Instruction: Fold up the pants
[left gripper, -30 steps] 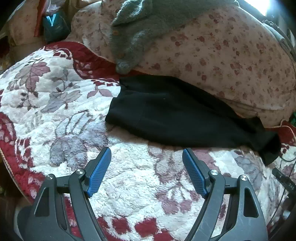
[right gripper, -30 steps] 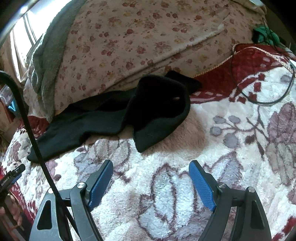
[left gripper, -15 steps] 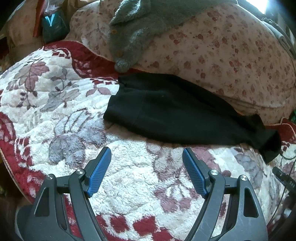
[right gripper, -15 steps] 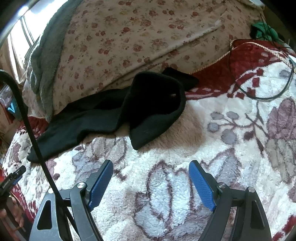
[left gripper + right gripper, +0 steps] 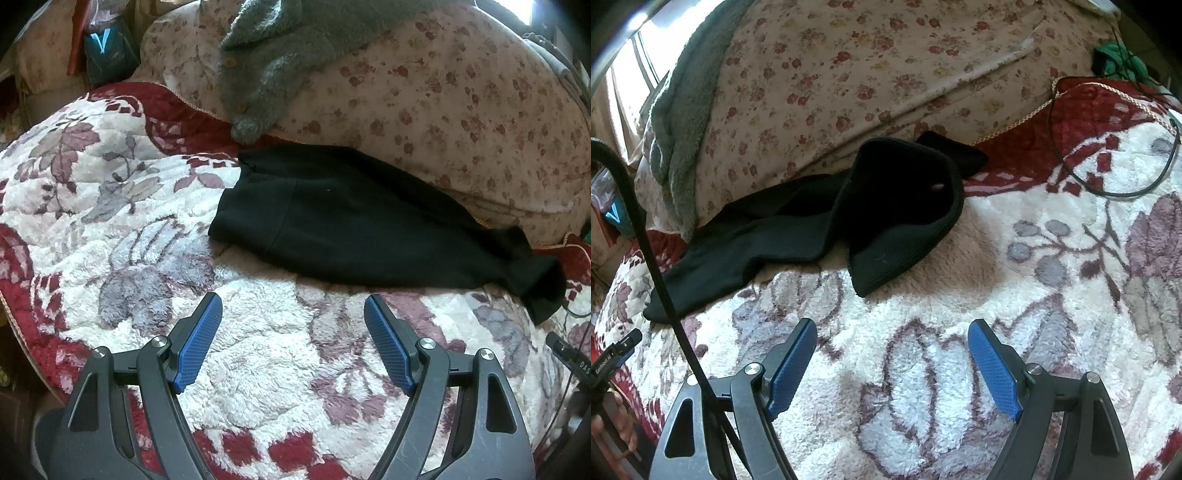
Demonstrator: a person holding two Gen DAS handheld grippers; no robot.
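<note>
Black pants (image 5: 354,221) lie stretched across a fluffy white and red floral blanket (image 5: 122,221), against a floral duvet. In the right wrist view the pants (image 5: 798,229) end in a ribbed, rumpled waistband (image 5: 908,236) that is turned over on itself. My left gripper (image 5: 293,306) is open and empty, hovering over the blanket a little short of the pants' near edge. My right gripper (image 5: 892,328) is open and empty, just short of the waistband's lower corner.
A bulky floral duvet (image 5: 461,110) rises behind the pants with a grey fleece garment (image 5: 266,66) draped on it. A black cable (image 5: 1108,184) loops on the blanket at the right. Another cable (image 5: 653,266) crosses the right wrist view's left side.
Both views have shifted slightly: the pants sit a little higher and farther from the fingers in each view. Both grippers have stayed open.
</note>
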